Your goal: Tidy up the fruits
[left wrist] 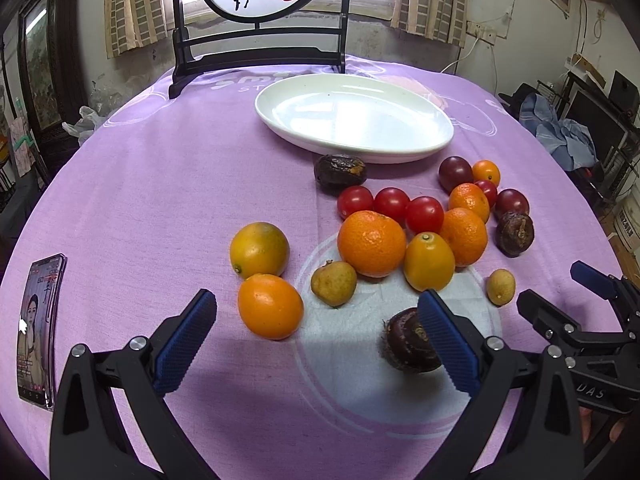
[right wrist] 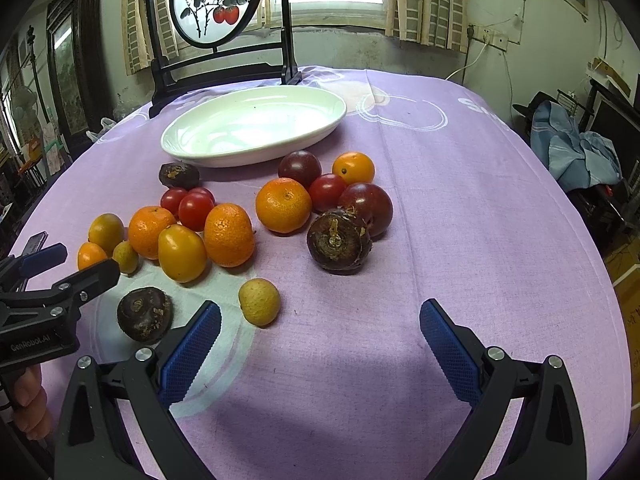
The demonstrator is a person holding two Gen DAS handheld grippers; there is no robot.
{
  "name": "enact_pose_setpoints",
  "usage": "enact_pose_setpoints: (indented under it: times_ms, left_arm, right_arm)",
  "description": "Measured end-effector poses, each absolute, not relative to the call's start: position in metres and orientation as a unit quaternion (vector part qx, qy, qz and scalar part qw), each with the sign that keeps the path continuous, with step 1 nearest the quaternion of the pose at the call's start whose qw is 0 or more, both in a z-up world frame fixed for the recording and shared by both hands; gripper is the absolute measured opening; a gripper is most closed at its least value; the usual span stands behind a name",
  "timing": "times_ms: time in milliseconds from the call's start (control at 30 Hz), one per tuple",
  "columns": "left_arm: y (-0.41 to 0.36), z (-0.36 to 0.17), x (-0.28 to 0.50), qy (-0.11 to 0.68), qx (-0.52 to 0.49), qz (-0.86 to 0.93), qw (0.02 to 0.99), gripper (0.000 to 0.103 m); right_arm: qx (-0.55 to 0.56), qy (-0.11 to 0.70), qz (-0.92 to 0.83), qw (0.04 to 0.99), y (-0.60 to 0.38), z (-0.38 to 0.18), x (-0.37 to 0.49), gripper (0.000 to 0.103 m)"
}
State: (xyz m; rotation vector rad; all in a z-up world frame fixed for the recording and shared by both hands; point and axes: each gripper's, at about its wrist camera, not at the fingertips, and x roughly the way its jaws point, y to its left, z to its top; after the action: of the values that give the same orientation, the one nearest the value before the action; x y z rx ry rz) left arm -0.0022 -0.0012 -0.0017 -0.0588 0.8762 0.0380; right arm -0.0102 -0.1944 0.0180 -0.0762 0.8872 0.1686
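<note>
A pile of fruit lies on the purple cloth: mandarins point(left wrist: 371, 242) point(right wrist: 283, 205), red cherry tomatoes point(left wrist: 424, 214) point(right wrist: 195, 210), yellow-orange kumquats point(left wrist: 270, 306) point(right wrist: 181, 253), small yellow longans point(left wrist: 333, 283) point(right wrist: 259, 301) and dark brown water chestnuts point(left wrist: 406, 340) point(right wrist: 338, 243). An empty white oval plate point(left wrist: 420, 148) point(right wrist: 224, 156) stands behind them. My left gripper point(left wrist: 318, 338) is open and empty, just before an orange kumquat and a dark chestnut. My right gripper point(right wrist: 320, 344) is open and empty, near a longan. Each gripper shows in the other's view point(left wrist: 560, 292) point(right wrist: 68, 260).
A smartphone point(left wrist: 38, 332) lies at the left table edge. A framed round persimmon painting on a black stand point(left wrist: 260, 40) point(right wrist: 218, 52) stands at the back edge behind the plate. Bare purple cloth point(right wrist: 480, 220) lies to the right of the fruit.
</note>
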Motion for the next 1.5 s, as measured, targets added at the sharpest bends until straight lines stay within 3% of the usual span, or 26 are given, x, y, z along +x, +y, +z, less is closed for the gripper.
enact_pose_setpoints:
  times_ms: [533, 767, 967, 1033, 1100, 1367, 1400, 1500]
  left_arm:
    - [0.029, 0.000, -0.035, 0.440, -0.020, 0.033, 0.897, 0.099]
    - [0.034, 0.000, -0.044, 0.443, -0.021, 0.033, 0.895, 0.099]
    - [0.035, 0.000, -0.038, 0.456, -0.011, 0.036, 0.889, 0.099]
    - [0.036, -0.001, -0.034, 0.462, -0.009, 0.037, 0.886, 0.099]
    - [0.037, -0.003, -0.030, 0.469, -0.015, 0.038, 0.882, 0.099]
    - [0.035, -0.010, -0.010, 0.490, -0.036, 0.039, 0.870, 0.098]
    - [0.034, -0.012, -0.007, 0.493, -0.037, 0.041, 0.868, 0.094]
    - [0.031, -0.017, 0.005, 0.513, -0.034, 0.042, 0.857, 0.065]
  right_arm:
    - [-0.030, 0.478, 0.138, 0.867, -0.185, 0.001, -0.005, 0.100]
    - [-0.046, 0.488, 0.128, 0.862, -0.176, -0.003, 0.001, 0.091]
    - [-0.089, 0.483, 0.144, 0.859, -0.154, -0.001, 0.011, 0.070]
    - [-0.090, 0.480, 0.139, 0.862, -0.154, 0.003, 0.015, 0.038]
    - [-0.080, 0.478, 0.135, 0.864, -0.159, 0.005, 0.018, 0.026]
    - [-0.035, 0.460, 0.162, 0.872, -0.175, 0.008, 0.012, 0.026]
    - [-0.034, 0.458, 0.164, 0.873, -0.176, 0.009, 0.011, 0.026]
    - [-0.029, 0.458, 0.175, 0.871, -0.178, 0.010, 0.008, 0.026]
